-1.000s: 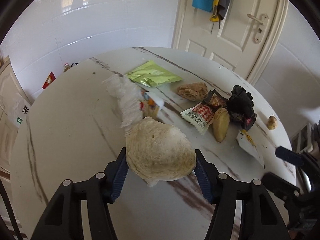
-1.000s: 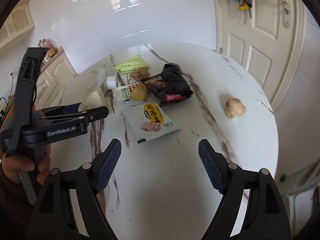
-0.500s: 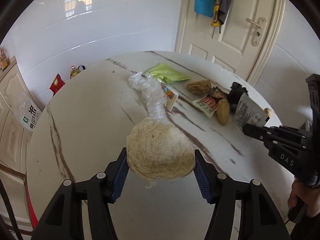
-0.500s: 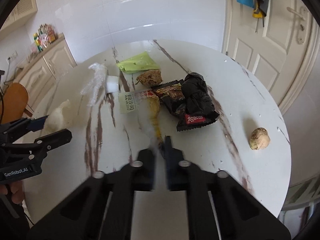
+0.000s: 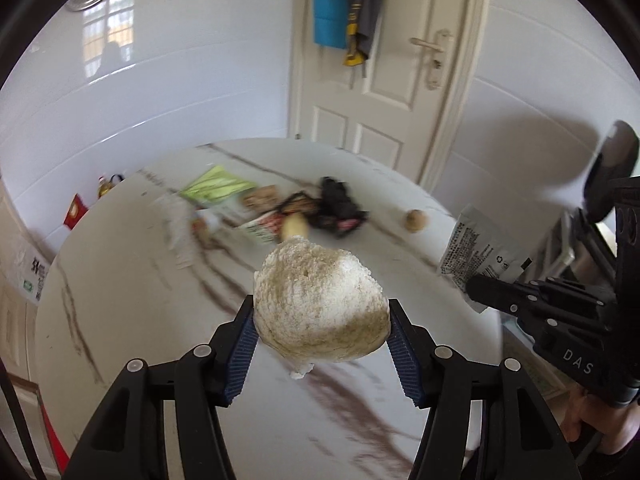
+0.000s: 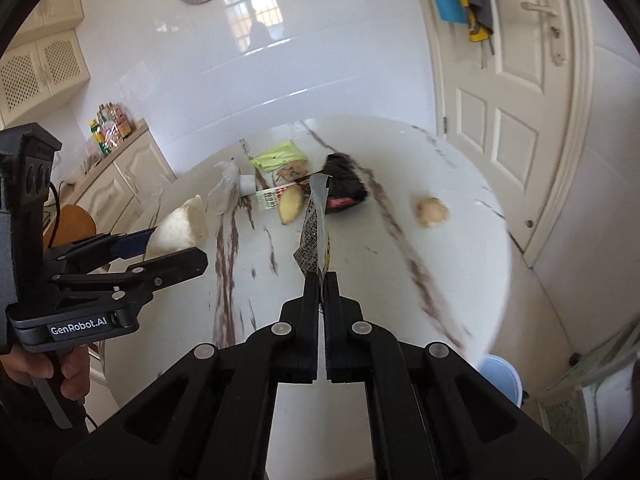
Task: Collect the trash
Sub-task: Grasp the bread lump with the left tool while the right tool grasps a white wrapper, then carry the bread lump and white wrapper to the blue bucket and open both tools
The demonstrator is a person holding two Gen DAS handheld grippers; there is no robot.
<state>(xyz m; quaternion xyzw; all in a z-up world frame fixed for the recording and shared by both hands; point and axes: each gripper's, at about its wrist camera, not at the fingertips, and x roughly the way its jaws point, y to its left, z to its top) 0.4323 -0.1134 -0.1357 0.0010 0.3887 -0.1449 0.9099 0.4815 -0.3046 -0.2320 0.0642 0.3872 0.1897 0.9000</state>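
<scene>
Now right hand-held gripper (image 6: 322, 276) clamps lifted wrapper (image 6: 314, 224), previously apart | left hand-held gripper (image 5: 322, 346) still grips bun (image 5: 320, 300)

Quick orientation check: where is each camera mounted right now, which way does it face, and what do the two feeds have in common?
Left wrist: sits on the left gripper, facing down along its fingers over the round table; shows the bread piece it grips, plus the right gripper and a hand.
Right wrist: sits on the right gripper, facing the same table; shows it shut on a silver wrapper, and the left gripper held by a hand.
Shared: table, trash pile, green packet, door, both held items.
</scene>
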